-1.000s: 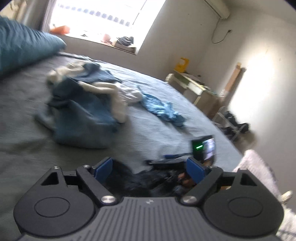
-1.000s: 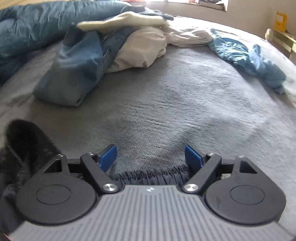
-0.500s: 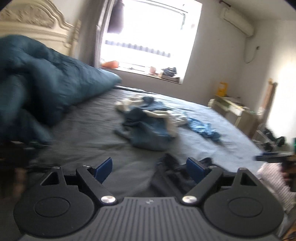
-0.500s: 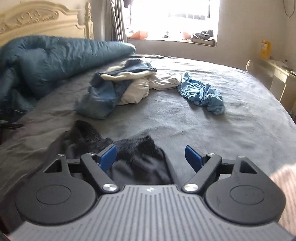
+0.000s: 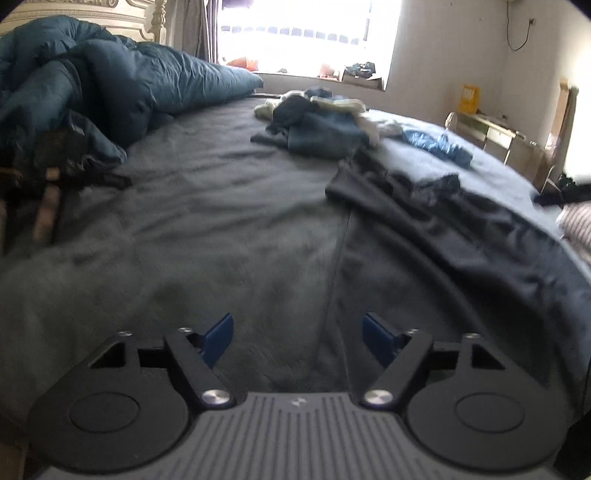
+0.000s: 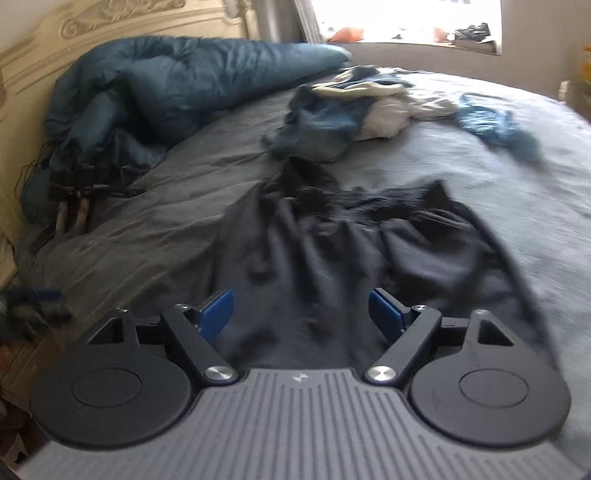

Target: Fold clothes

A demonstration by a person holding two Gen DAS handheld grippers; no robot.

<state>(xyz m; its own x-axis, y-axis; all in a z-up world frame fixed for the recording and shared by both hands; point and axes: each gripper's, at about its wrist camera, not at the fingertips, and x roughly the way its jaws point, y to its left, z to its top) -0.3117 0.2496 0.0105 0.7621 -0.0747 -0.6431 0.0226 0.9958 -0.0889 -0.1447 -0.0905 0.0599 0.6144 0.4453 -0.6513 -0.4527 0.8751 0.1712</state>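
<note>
The left tongs (image 5: pixel 297 338) hang over the bare grey bed (image 5: pixel 192 236), their jaws closing with only the sheet's seam between them. The right tongs (image 6: pixel 301 312) stand apart above one dark garment (image 6: pixel 332 251), spread rumpled on the bed, not pinched. Beyond it lie a heap of clothes (image 6: pixel 343 110) and one light-blue piece (image 6: pixel 495 123) just to its right. A teal duvet (image 6: pixel 177 88) is bunched against the headboard (image 6: pixel 92 33).
</note>
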